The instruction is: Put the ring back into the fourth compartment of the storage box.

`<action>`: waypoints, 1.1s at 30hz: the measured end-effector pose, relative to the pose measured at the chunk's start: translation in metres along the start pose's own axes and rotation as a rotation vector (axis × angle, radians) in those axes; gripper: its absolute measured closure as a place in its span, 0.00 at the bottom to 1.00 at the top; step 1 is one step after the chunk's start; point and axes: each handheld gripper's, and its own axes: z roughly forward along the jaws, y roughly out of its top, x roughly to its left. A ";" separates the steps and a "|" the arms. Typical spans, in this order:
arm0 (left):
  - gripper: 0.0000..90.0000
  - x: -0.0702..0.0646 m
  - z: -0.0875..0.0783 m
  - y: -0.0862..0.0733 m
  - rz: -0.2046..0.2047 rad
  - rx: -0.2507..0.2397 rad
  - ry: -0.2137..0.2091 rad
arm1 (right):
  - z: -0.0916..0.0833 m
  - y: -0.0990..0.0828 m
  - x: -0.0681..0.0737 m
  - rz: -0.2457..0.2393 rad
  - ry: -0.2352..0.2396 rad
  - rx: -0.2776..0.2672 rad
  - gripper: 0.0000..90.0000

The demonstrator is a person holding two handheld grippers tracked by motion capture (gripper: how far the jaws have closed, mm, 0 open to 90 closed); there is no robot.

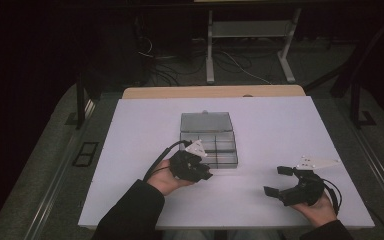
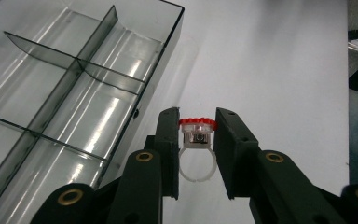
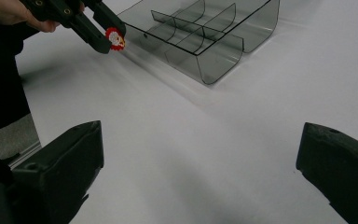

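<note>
Plainly, view by view:

High view, left claw (image 1: 206,175): held low over the white bench (image 1: 280,125), just beside the near edge of the clear divided box (image 1: 209,140); the box lid stands open at the far side.
High view, right claw (image 1: 278,181): jaws spread wide, nothing between them, well apart from the box and idle near the bench's near edge.
Left gripper view, grip: the jaws are clamped on a small toy ring (image 2: 196,144), pinching its clear head just below the red top, with the white band hanging toward the claw's base.
Left gripper view, box: its empty compartments (image 2: 70,93) lie to the claw's left, the wall close by.
Left gripper view, risk: I judge the hold shallow and near the jaw tips; a bump against the wall could twist the ring out.
Right gripper view, ring: its red-and-white face (image 3: 115,38) shows at the other claw's tip, outside the box (image 3: 205,32), just short of its wall.
Right gripper view, risk: released from there, the ring would likely land on the bench and roll.
</note>
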 end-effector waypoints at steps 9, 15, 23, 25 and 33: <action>0.78 0.003 -0.010 0.005 0.000 -0.019 0.006 | 0.000 0.000 0.000 -0.002 0.000 -0.001 0.00; 0.78 0.006 -0.018 0.007 -0.005 -0.033 0.011 | 0.000 0.000 0.000 -0.002 0.000 -0.001 0.00; 0.78 0.013 -0.028 0.008 -0.015 -0.057 0.028 | 0.000 0.000 0.000 -0.003 0.000 0.000 0.00; 0.78 0.014 -0.030 0.008 -0.019 -0.064 0.030 | 0.000 0.000 0.000 -0.003 0.000 0.000 0.00; 0.78 0.023 -0.037 0.007 -0.039 -0.078 0.043 | 0.000 0.000 0.000 -0.001 0.000 0.000 0.00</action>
